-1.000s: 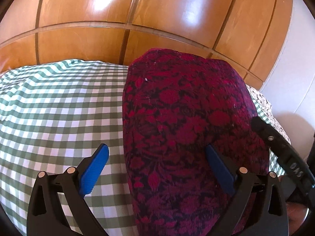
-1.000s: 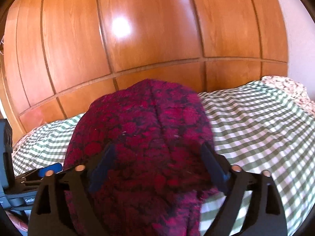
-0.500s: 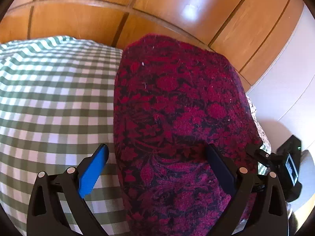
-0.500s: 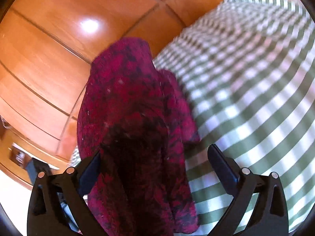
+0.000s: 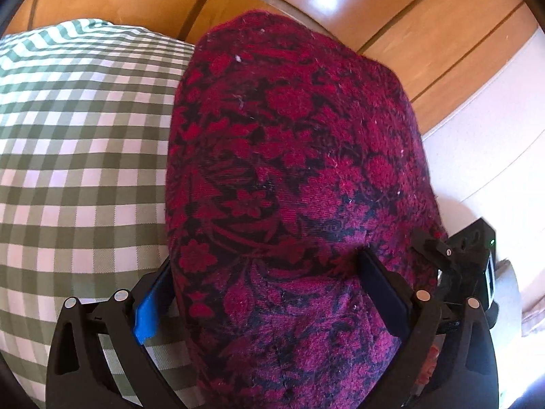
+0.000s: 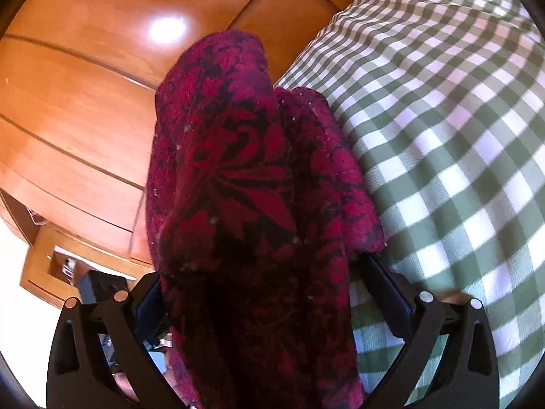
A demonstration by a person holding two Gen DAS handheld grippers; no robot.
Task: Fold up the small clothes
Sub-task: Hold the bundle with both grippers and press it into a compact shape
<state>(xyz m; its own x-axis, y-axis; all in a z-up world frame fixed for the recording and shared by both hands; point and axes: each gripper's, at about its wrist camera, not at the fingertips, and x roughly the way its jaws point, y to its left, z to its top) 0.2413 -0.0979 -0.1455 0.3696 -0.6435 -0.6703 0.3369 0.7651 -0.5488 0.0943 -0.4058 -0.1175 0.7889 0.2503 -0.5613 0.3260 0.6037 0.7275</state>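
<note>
Left gripper point(image 5: 265, 293) first: its black fingers stand wide apart, blue pads point(image 5: 146, 310) facing inward, and a dark red patterned cloth point(image 5: 293, 170) fills the gap between them and reaches forward from it. Whether the pads press on the fabric cannot be told; the jaws look spread. To the left of this claw and beyond it lies a green-and-white checked cover point(image 5: 81, 156). Ahead, past the cloth, rise glossy wooden panels point(image 5: 425, 17). Just to the claw's right, close against the cloth's edge, sits the right gripper's black body point(image 5: 456, 266).

From the right wrist, the right gripper point(image 6: 269, 293) has its fingers spread wide too. The dark red patterned cloth point(image 6: 252, 187) is bunched and doubled between them, hanging down across the middle; the right pad point(image 6: 385, 293) shows clear of the fabric. To this claw's right spreads the checked cover point(image 6: 442, 136); to its left and ahead, the wooden panels point(image 6: 85, 85).
</note>
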